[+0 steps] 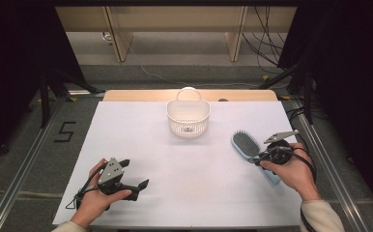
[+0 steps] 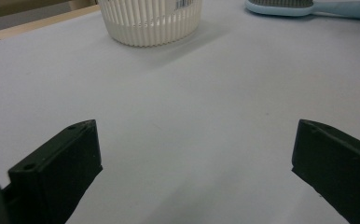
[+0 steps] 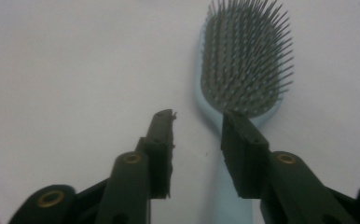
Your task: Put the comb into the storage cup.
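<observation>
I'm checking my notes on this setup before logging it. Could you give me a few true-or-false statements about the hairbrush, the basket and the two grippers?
1. The hairbrush lies bristles up on the table. True.
2. The hairbrush is inside the white basket. False: it lies on the table, apart from the basket, near the right gripper.
3. The right gripper's jaws are clamped on the brush handle. False: they stand apart over it, one jaw beside the handle, not pressing.
4. The left gripper is open with nothing between its jaws. True.
5. The basket stands upright. True.
</observation>
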The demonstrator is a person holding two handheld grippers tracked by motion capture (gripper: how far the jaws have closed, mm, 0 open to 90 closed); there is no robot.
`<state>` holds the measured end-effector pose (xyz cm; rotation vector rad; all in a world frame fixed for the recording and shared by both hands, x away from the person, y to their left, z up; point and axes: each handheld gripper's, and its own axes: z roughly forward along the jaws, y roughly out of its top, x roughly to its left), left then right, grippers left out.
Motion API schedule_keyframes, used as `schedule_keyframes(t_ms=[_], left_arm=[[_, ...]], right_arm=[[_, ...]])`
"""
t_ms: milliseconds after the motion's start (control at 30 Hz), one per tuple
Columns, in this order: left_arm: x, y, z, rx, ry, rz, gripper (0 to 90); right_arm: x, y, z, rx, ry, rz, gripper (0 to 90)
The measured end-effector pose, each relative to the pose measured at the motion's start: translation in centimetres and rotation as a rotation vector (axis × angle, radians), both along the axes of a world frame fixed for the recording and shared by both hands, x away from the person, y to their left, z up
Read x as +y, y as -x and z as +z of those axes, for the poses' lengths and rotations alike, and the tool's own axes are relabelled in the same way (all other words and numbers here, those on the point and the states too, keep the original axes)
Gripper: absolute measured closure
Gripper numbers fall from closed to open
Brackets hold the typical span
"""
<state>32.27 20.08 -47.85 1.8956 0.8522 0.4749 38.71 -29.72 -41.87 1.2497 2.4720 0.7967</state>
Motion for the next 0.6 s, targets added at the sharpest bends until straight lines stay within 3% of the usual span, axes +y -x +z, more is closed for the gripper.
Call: schedule_keyframes(t_ms=[133,167,233,367,600], left_arm=[[0.0,0.0,0.0,-0.001,-0.002,0.0,0.8],[0.0,0.0,0.0,-0.001,-0.002,0.0,0.8],[0.0,0.0,0.0,-0.001,-0.002,0.0,0.8],[0.0,0.0,0.0,-0.001,-0.002,0.0,0.7],[0.0,0.0,0.0,-0.001,-0.003,-0.001,0.7]], right_arm=[[-0.7,-0.4,-0.1,-0.071,-0.061,-0.038,49.2],[-0.7,-0.4,-0.1,-0.071,-0.061,-0.038,49.2],[-1.0,-0.5,-0.1,-0.104,-0.097,-0.064,39.7],[-1.3,-0.6,-0.3,-0.152,-0.129,-0.093,29.6],[-1.4,-1.0,-0.8,-0.14,-0.113,-0.099,24.1]])
